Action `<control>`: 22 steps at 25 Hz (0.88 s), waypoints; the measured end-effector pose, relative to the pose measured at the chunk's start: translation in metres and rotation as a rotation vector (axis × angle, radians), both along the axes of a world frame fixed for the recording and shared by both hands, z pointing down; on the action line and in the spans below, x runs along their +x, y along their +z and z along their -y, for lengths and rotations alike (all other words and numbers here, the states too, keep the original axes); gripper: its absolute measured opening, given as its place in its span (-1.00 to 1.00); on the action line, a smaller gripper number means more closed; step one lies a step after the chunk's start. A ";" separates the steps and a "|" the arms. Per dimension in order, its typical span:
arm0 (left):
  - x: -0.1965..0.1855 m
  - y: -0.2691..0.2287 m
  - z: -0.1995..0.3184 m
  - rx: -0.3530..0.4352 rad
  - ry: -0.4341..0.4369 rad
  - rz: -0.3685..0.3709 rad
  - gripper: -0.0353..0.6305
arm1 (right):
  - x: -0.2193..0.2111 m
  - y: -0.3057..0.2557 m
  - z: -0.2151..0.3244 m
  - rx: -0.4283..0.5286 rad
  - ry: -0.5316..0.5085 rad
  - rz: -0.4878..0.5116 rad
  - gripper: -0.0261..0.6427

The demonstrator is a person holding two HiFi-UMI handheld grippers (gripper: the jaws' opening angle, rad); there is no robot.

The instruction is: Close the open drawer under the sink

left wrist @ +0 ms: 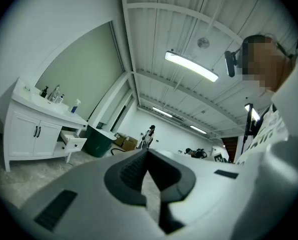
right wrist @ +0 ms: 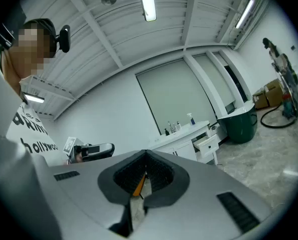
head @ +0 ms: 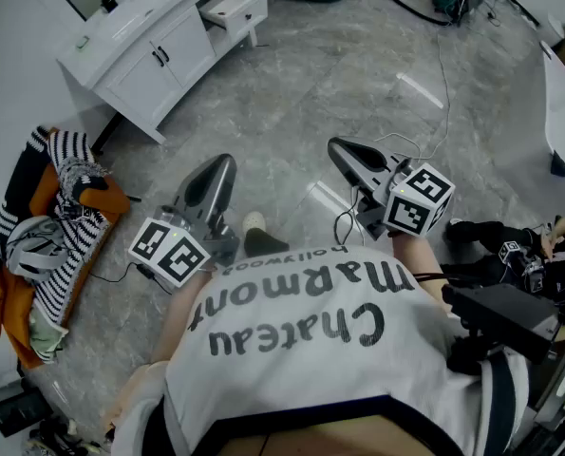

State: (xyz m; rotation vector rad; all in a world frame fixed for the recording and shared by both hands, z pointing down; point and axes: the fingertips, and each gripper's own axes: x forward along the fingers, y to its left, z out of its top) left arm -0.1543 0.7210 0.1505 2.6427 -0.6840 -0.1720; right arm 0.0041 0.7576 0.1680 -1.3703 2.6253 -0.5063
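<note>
A white sink cabinet (head: 154, 50) stands at the far left of the room, with one small drawer (head: 233, 8) pulled out at its right end. The same drawer (left wrist: 71, 142) shows far off in the left gripper view, and the drawer (right wrist: 207, 144) shows again in the right gripper view. Both grippers are held level in front of the person's chest, far from the cabinet. My left gripper (head: 228, 160) is shut with nothing in it, jaws meeting tip to tip (left wrist: 146, 151). My right gripper (head: 333, 144) is also shut and empty (right wrist: 146, 154).
A heap of striped and orange clothes (head: 54, 226) lies at the left. A dark green tub (right wrist: 241, 124) stands right of the cabinet. Cables (head: 424, 12) run over the grey marble floor. Black gear (head: 510, 255) sits at the right. A person (left wrist: 150, 134) stands far off.
</note>
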 end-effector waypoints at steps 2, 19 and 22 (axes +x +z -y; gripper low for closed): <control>-0.001 0.000 0.001 -0.009 -0.004 -0.007 -0.87 | -0.001 0.000 0.000 -0.006 -0.002 -0.003 -0.89; -0.027 0.004 0.020 0.039 -0.078 -0.112 -0.87 | -0.005 -0.011 0.022 0.098 -0.061 0.069 -0.88; -0.029 0.003 0.067 0.050 -0.086 -0.099 -0.87 | -0.012 -0.007 0.061 0.071 -0.071 0.024 -0.88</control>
